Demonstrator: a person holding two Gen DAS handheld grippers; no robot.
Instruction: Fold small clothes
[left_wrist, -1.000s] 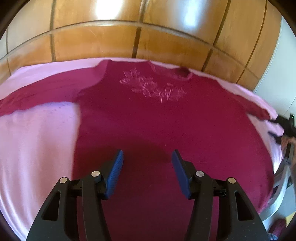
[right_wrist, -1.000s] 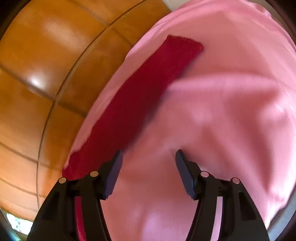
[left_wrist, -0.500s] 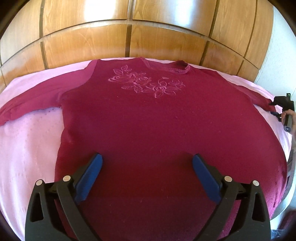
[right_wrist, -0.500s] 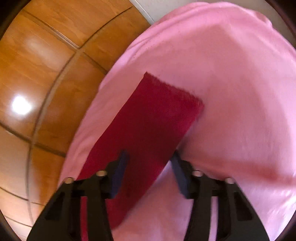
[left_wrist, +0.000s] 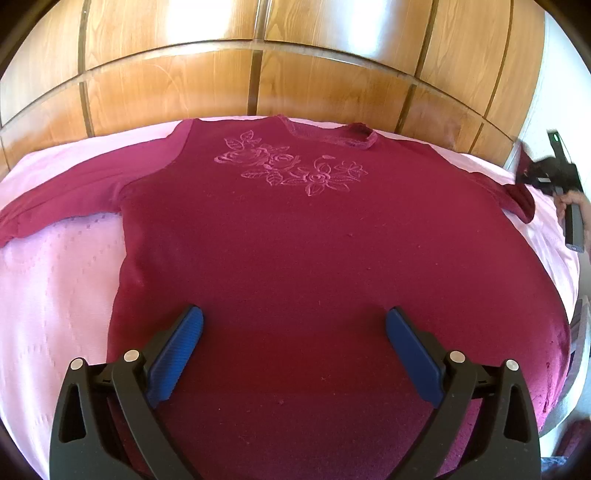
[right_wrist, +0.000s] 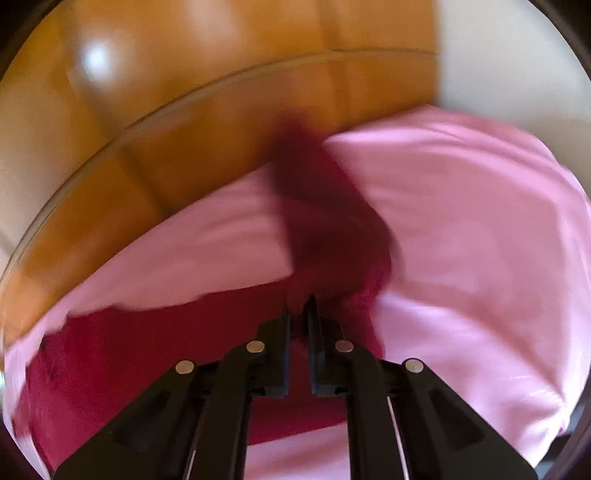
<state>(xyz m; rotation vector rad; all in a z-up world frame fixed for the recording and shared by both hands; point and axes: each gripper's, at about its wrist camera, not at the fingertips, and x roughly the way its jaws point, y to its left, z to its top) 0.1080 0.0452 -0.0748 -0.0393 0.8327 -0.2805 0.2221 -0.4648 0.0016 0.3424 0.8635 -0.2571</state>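
Nearest the camera, the left gripper (left_wrist: 294, 332) hovered with its blue ribbed pads wide apart above the hem of the dark red knit sweater (left_wrist: 314, 266), which lay flat, face up, on the pink quilted bedspread (left_wrist: 55, 280). Farther right, the right gripper (right_wrist: 298, 312) had clamped the sweater's right sleeve cuff (right_wrist: 332, 236), blurred. The sleeve fold seemed underway; carrying the cuff across the embroidered rose motif (left_wrist: 291, 171) looked next. Beyond stood glossy wooden panels (left_wrist: 258, 77).

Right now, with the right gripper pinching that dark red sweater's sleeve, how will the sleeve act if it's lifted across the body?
Probably floppy: the sleeve already bends and droops from the right gripper. Likely light, since a small pinch carries it. The sweater body looks soft and flat on the pink bedspread, so it may drag or wrinkle rather than slide stiffly.
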